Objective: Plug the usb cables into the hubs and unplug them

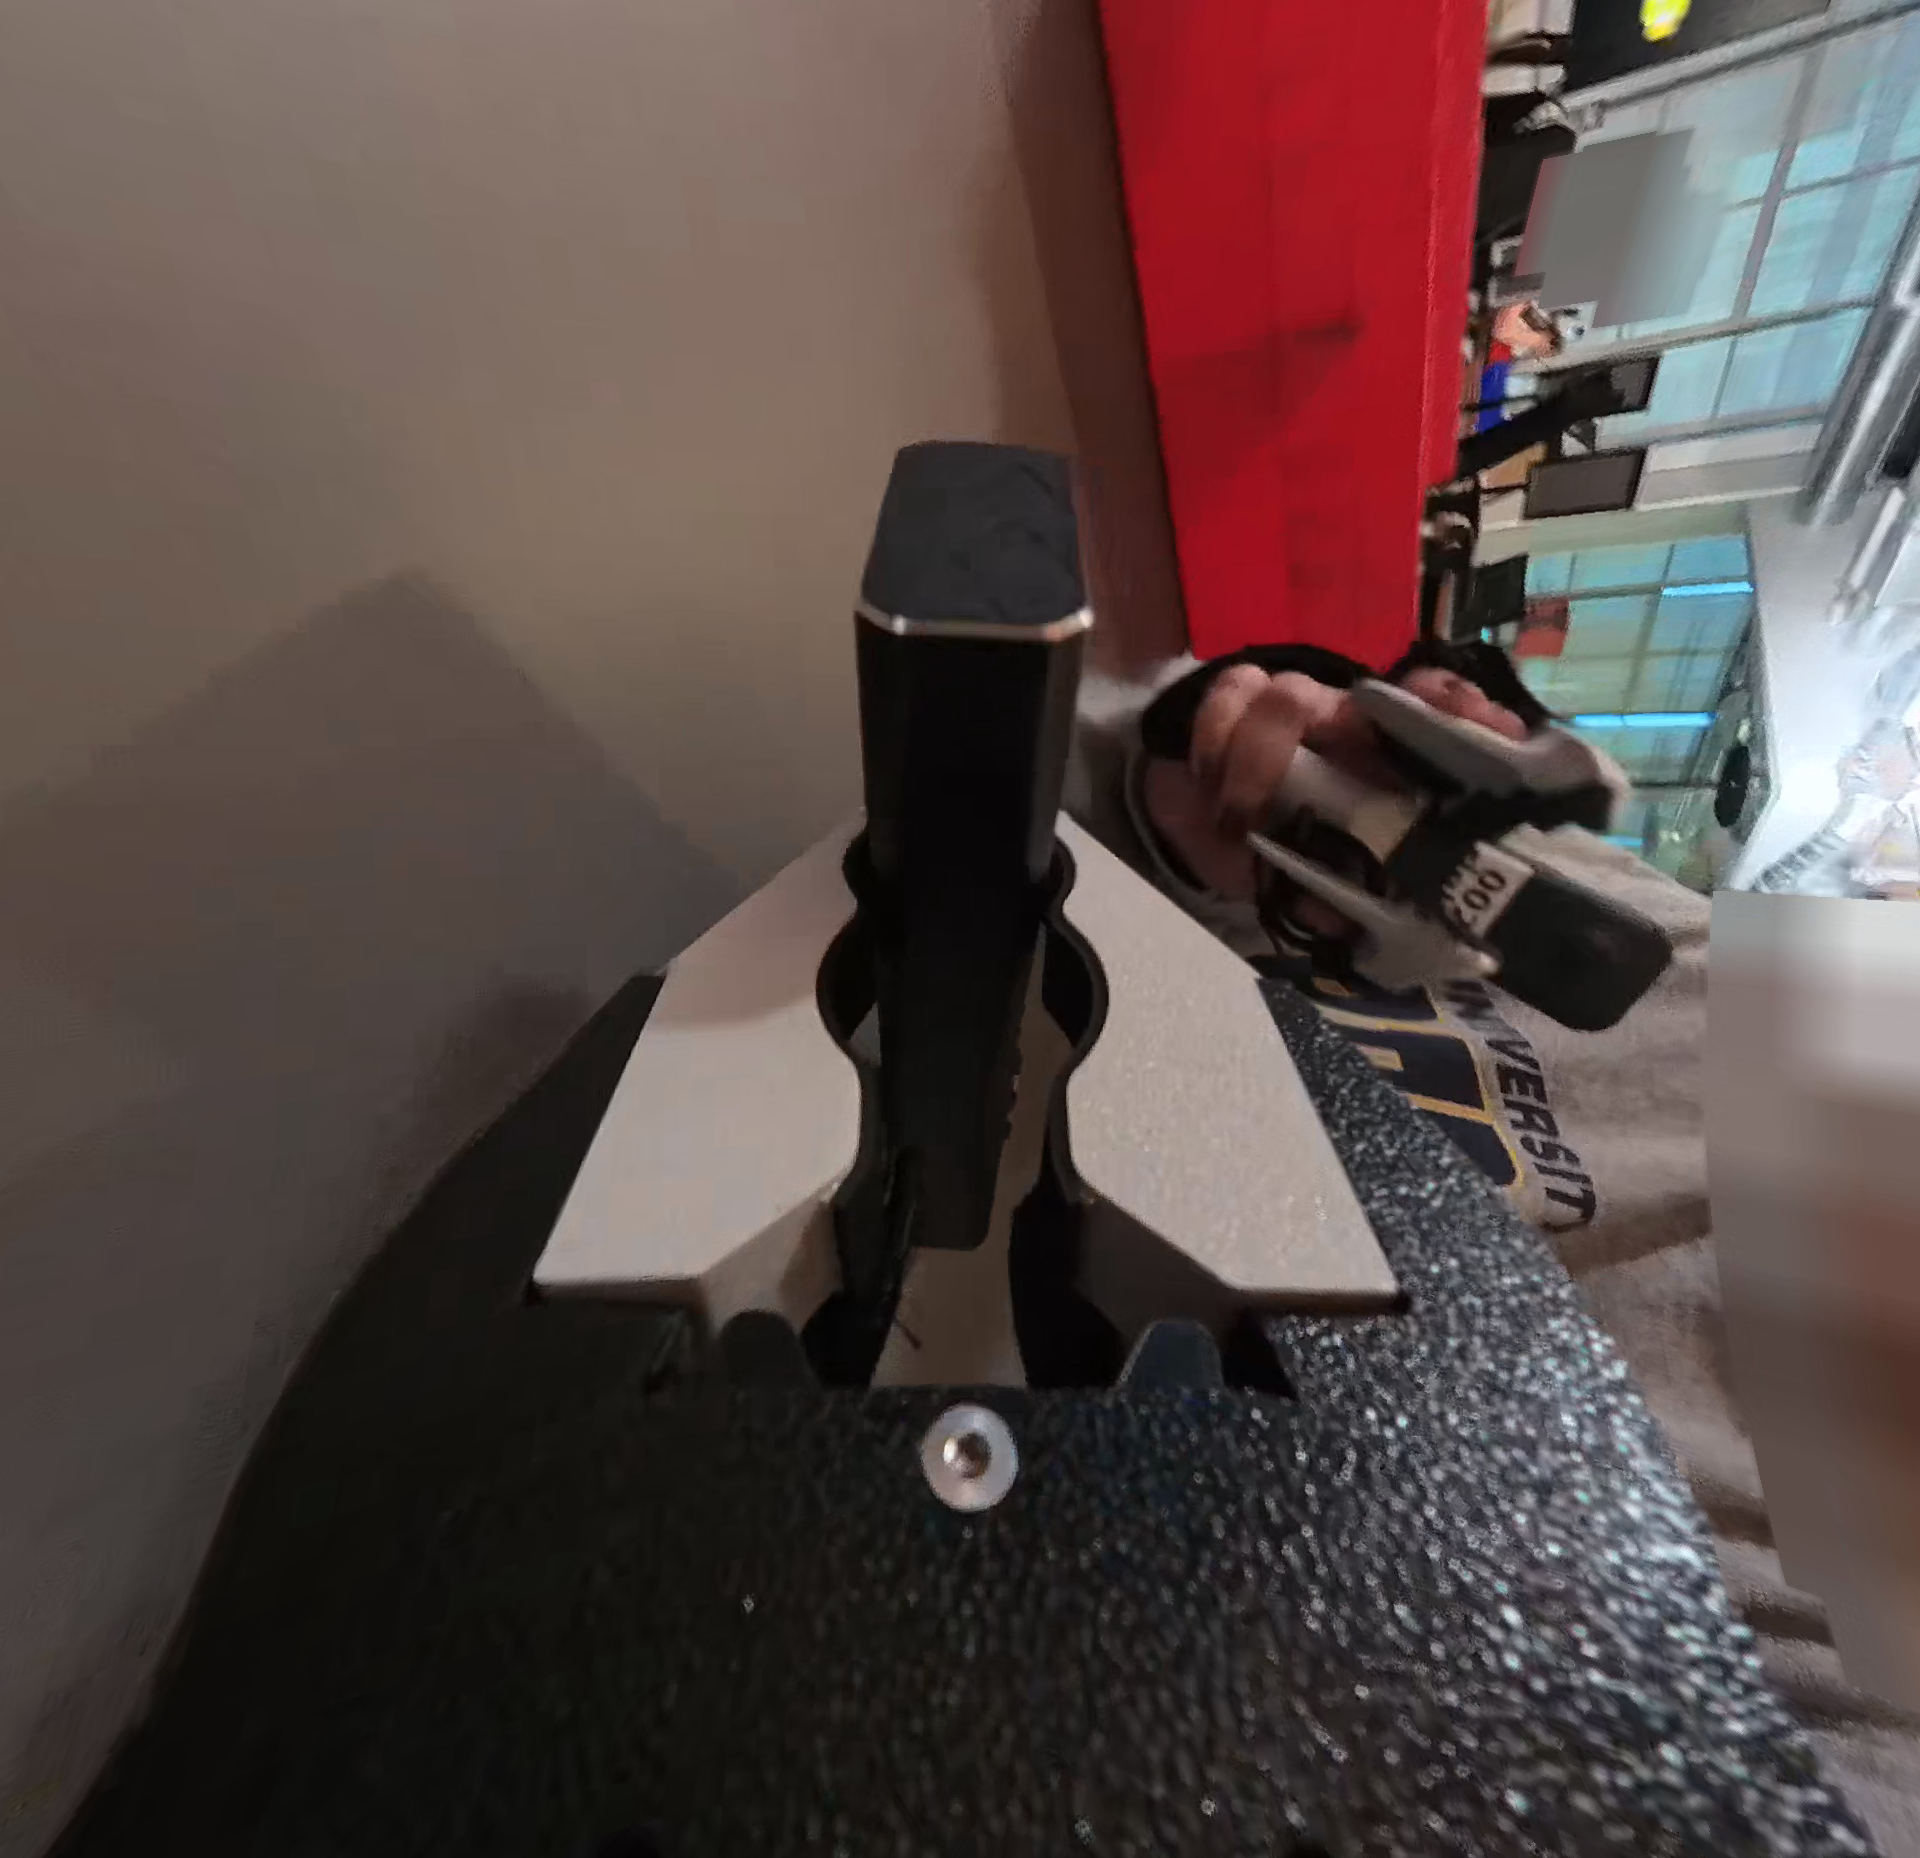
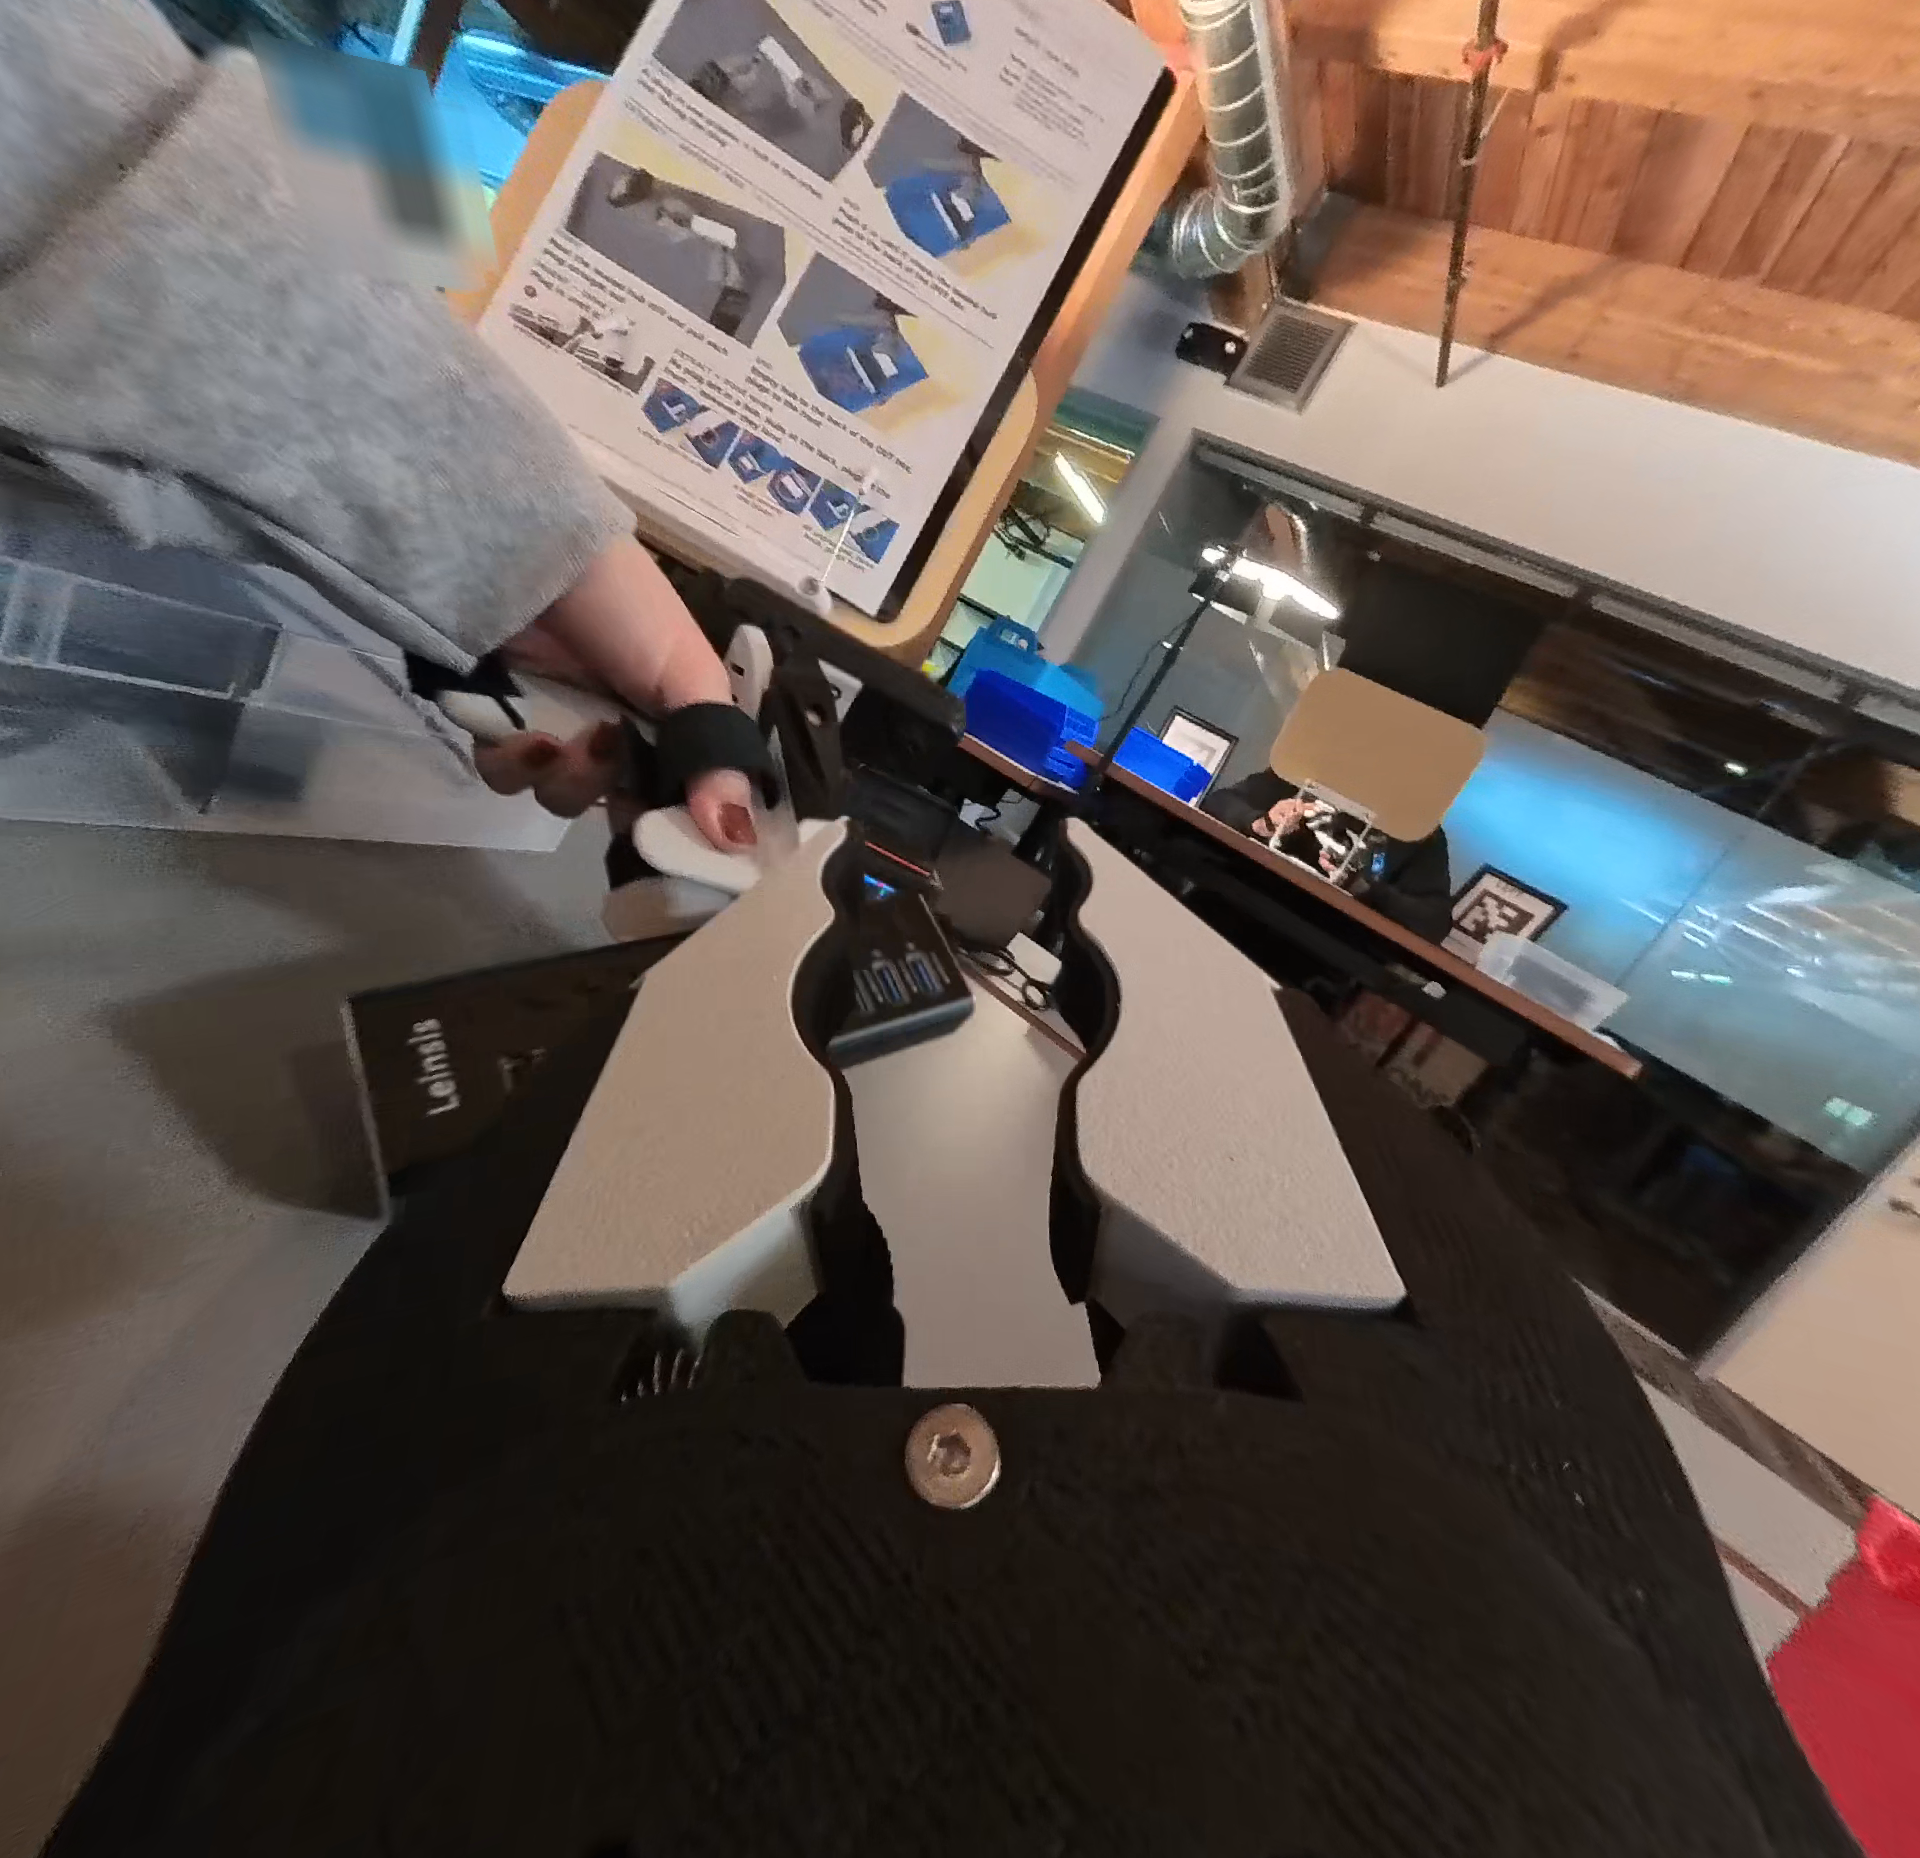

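Note:
In the left wrist view my left gripper [image 1: 956, 858] is shut on a long black USB hub [image 1: 966, 561] with a silver edge, which sticks out forward past the fingers over a beige table [image 1: 416, 354]. My right gripper [image 2: 951, 852] is open and empty. Through the gap between its fingers the hub [image 2: 909, 987] shows its blue ports, apart from the right fingers. A person's hand [image 2: 644, 665] holds the left gripper behind it. The right gripper also shows blurred in the left wrist view [image 1: 1299, 873], off to the right of the hub. No loose USB cable is clearly visible.
A black box [image 2: 395, 1081] lies on the table left of my right gripper. An instruction sheet on a stand [image 2: 831, 250] rises behind. A red object [image 1: 1299, 250] stands past the hub. The person's grey sweatshirt [image 1: 1558, 1133] is at the right. Another person sits at a far table [image 2: 1351, 842].

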{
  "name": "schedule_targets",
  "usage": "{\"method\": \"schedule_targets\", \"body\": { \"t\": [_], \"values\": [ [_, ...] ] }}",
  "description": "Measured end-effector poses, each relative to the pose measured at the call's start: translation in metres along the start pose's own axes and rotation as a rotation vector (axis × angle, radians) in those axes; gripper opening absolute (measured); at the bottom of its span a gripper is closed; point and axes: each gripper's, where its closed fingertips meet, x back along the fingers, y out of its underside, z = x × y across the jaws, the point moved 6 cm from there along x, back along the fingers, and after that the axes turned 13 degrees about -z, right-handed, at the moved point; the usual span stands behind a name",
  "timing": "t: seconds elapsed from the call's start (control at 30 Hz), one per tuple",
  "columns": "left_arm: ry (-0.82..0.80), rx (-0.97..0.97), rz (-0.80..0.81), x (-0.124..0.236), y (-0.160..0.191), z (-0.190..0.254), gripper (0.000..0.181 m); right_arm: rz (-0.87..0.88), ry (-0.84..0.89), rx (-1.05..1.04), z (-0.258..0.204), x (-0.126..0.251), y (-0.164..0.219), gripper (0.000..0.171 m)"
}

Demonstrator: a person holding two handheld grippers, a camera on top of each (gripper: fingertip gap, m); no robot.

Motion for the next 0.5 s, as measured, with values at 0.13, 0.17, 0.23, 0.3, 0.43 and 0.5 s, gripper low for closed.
{"method": "schedule_targets", "body": {
  "t": [0.13,0.17,0.23,0.3,0.43,0.5],
  "values": [
    [-0.131,0.063,-0.008,0.001,-0.008,-0.024,0.030,-0.027,-0.018,-0.026,0.000,-0.004,0.005,0.034],
    [-0.151,0.073,-0.015,0.000,-0.009,-0.027,0.031,-0.035,-0.022,-0.037,0.001,-0.005,0.007,0.034],
    [-0.144,0.068,-0.013,0.000,-0.010,-0.025,0.036,-0.043,-0.025,-0.053,0.002,-0.006,0.009,0.034],
    [-0.182,0.047,0.014,0.006,-0.012,-0.019,0.050,-0.047,-0.028,-0.057,0.002,-0.006,0.009,0.034],
    [-0.343,-0.043,0.107,0.035,-0.012,0.001,0.077,-0.055,-0.038,-0.057,0.001,-0.007,0.011,0.034],
    [-0.421,-0.134,0.174,0.060,-0.007,0.023,0.080,-0.062,-0.041,-0.056,0.001,-0.007,0.012,0.034]
  ]
}}
